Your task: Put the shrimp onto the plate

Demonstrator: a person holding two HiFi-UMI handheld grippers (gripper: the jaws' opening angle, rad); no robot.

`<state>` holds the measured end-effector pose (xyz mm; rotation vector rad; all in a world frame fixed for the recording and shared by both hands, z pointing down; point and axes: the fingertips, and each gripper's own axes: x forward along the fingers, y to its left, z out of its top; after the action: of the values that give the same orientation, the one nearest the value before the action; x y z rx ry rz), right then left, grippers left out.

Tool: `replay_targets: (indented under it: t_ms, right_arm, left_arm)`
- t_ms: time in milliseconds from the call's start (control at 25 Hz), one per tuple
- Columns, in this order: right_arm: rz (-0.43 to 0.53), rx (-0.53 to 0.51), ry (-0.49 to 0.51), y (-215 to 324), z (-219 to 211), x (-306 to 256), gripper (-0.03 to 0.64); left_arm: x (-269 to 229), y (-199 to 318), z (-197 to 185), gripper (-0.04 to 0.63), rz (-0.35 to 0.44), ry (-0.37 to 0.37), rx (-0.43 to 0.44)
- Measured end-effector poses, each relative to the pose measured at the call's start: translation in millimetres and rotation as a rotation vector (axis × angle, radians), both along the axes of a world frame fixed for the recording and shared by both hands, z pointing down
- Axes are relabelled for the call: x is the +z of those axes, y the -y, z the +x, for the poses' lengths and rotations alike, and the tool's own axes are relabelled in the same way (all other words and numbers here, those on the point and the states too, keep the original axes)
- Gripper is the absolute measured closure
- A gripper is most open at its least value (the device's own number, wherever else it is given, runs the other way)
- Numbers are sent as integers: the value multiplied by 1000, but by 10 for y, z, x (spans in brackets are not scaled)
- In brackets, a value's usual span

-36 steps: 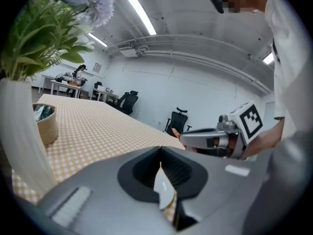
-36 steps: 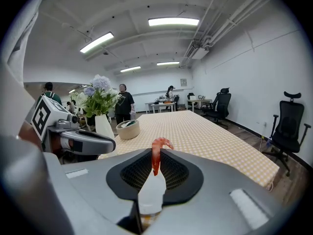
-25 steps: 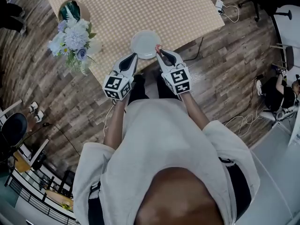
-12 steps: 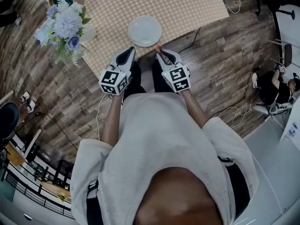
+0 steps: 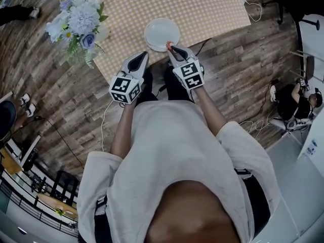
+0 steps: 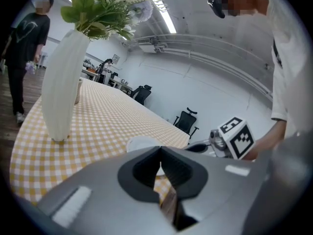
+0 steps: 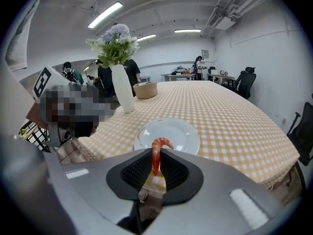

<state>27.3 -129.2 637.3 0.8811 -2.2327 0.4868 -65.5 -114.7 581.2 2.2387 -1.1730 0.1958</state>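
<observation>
Yellow-checked cloth covers the table (image 7: 234, 111) of a bright open office, where the right gripper (image 7: 155, 156) holds a small orange shrimp (image 7: 158, 144) pinched between its ribbed pads, jaws drawn in to a narrow slot around the body. The lower stretch of the shrimp sits clamped between the fingers while its curled end pokes up past the fingertips. The white plate (image 7: 188, 136) lies bare just ahead of and below those tips. The shrimp looks light, soft and likely a little slick, so a modest squeeze across the thicker part of the body, as here, seems the safe hold. Too hard a pinch could crush it, and a hold on the thin curl could let it slide out. The left gripper (image 6: 160, 150) hangs off to the side with its fingertips touching and nothing between them, the plate beyond its tips and a white vase (image 6: 61, 82) of flowers farther off to its left.
</observation>
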Motion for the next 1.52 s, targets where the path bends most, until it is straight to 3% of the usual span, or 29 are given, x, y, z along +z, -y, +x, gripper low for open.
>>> replay_targets:
  t_ms: [880,1520]
  right_arm:
    - [-58,-140,-212,667,-346,349,563]
    - [-91,-164,-224,672,-349,386,555]
  left_arm:
    - [5,71,-266,586,6,-23,-62]
    - [-11,145,-247,586,13,-32,-64]
